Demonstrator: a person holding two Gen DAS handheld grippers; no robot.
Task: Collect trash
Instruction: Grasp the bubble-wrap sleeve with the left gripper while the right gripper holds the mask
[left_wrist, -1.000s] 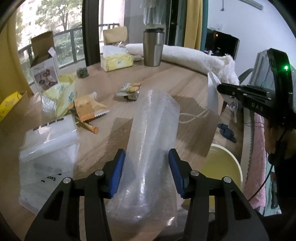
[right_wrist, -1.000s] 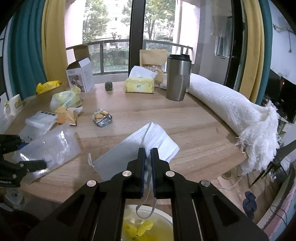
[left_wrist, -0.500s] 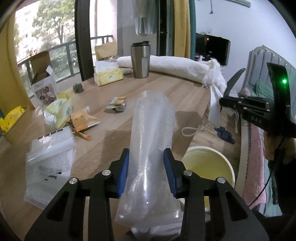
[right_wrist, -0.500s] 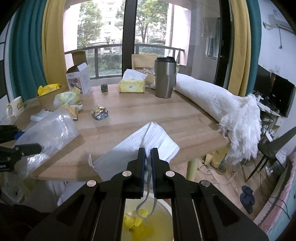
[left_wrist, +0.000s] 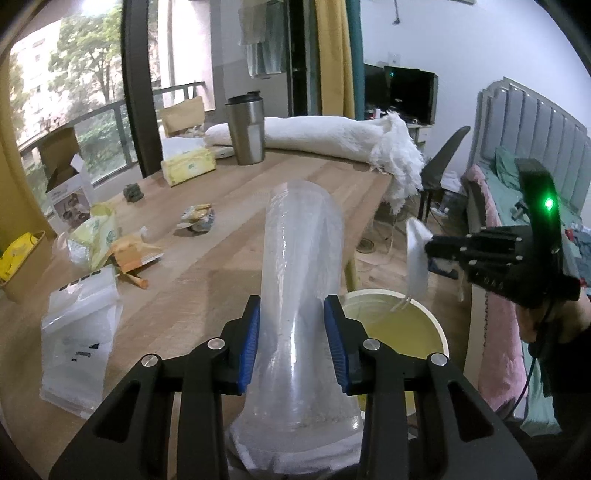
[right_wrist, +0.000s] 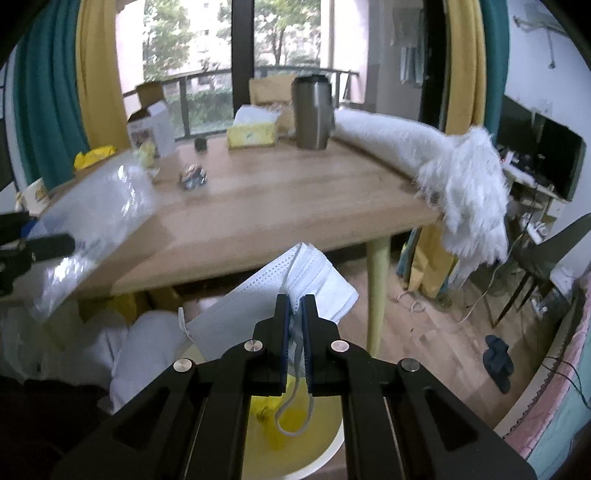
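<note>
My left gripper (left_wrist: 293, 341) is shut on a clear plastic bag (left_wrist: 301, 280) and holds it up over the table's near edge. The bag also shows at the left of the right wrist view (right_wrist: 96, 218). My right gripper (right_wrist: 293, 321) is shut on a white face mask (right_wrist: 273, 306), held off the table above the yellow bin (right_wrist: 317, 435). In the left wrist view the right gripper (left_wrist: 428, 251) holds the mask (left_wrist: 415, 258) over the bin (left_wrist: 437, 328), its ear loops hanging toward the rim.
On the wooden table (left_wrist: 229, 240) lie a clear packet (left_wrist: 77, 332), an orange wrapper (left_wrist: 133, 254), a yellow-green wrapper (left_wrist: 94, 236), a crumpled wrapper (left_wrist: 197, 219), a tissue box (left_wrist: 188, 166), a steel tumbler (left_wrist: 247, 127) and a rolled white towel (left_wrist: 332, 138).
Both grippers have pulled back from the table and risen. The mask has gone from over the tabletop to beyond its edge, above the bin. The left gripper has closed in on the plastic bag.
</note>
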